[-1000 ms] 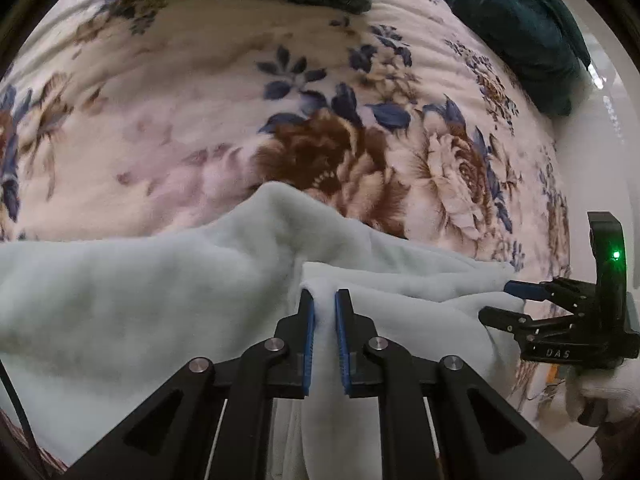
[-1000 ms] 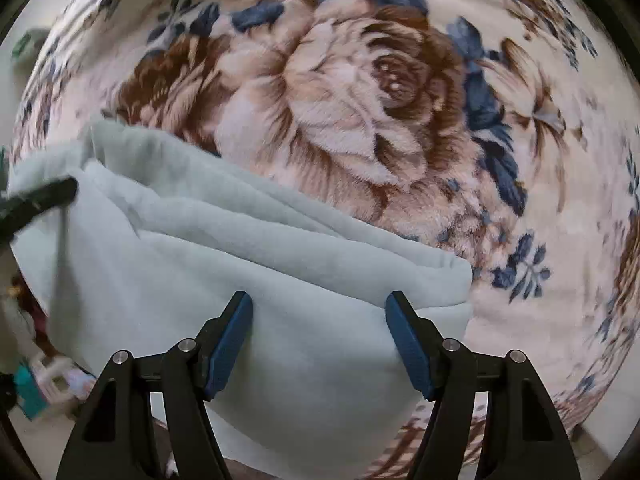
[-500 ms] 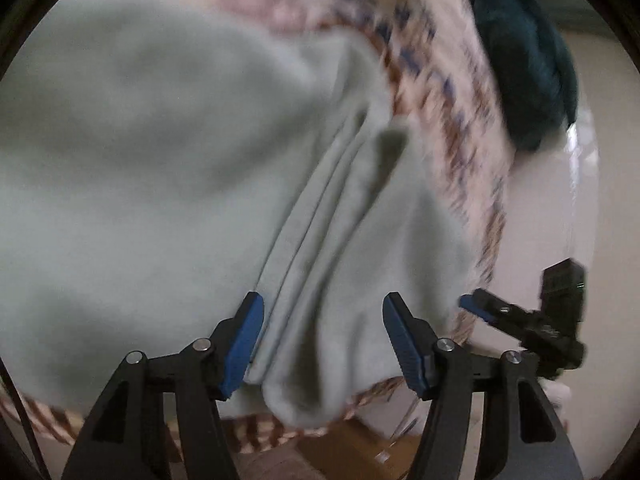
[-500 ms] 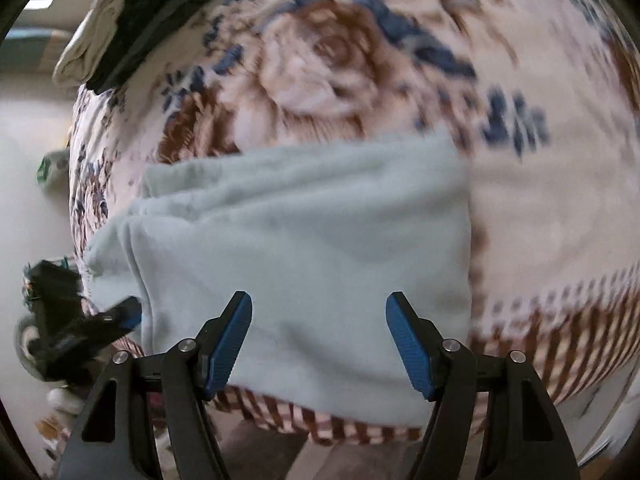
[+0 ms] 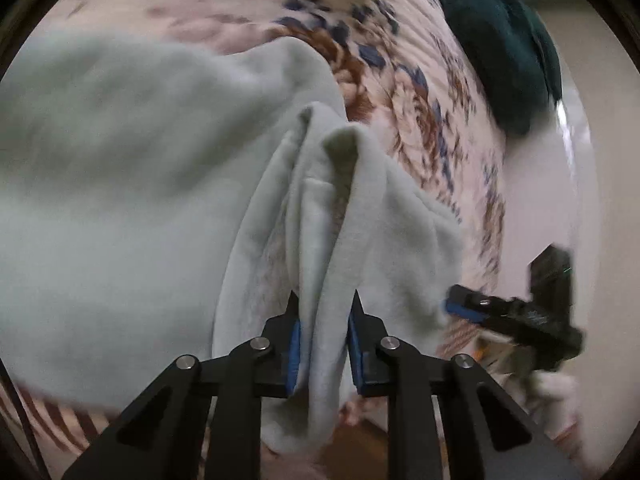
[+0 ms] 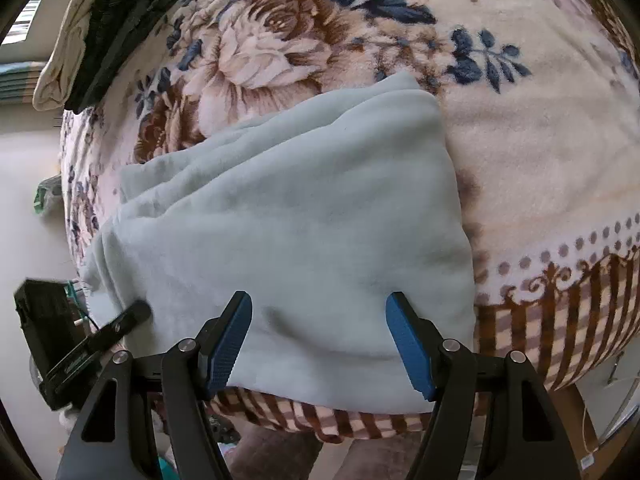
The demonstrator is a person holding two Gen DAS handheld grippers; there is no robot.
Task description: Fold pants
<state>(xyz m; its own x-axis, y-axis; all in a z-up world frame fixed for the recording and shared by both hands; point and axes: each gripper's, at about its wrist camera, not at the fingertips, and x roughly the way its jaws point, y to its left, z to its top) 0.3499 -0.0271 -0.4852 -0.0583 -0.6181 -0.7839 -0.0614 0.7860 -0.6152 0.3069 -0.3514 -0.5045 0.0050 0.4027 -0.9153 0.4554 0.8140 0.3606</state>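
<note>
Pants, pale green fleece, lie folded on a floral blanket at the bed's near edge, long axis running left to right. Left gripper is narrow, pinching a bunched end of the fabric, apparently a stack of layers, though blur hides how many. Right gripper hovers wide, holding nothing, just above the opposite end. The left is the one already engaged.

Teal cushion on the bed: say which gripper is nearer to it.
Left. The left gripper, shut on the pants, faces the teal cushion. The right gripper hangs open over the pants' other end, no cushion in its view.
</note>
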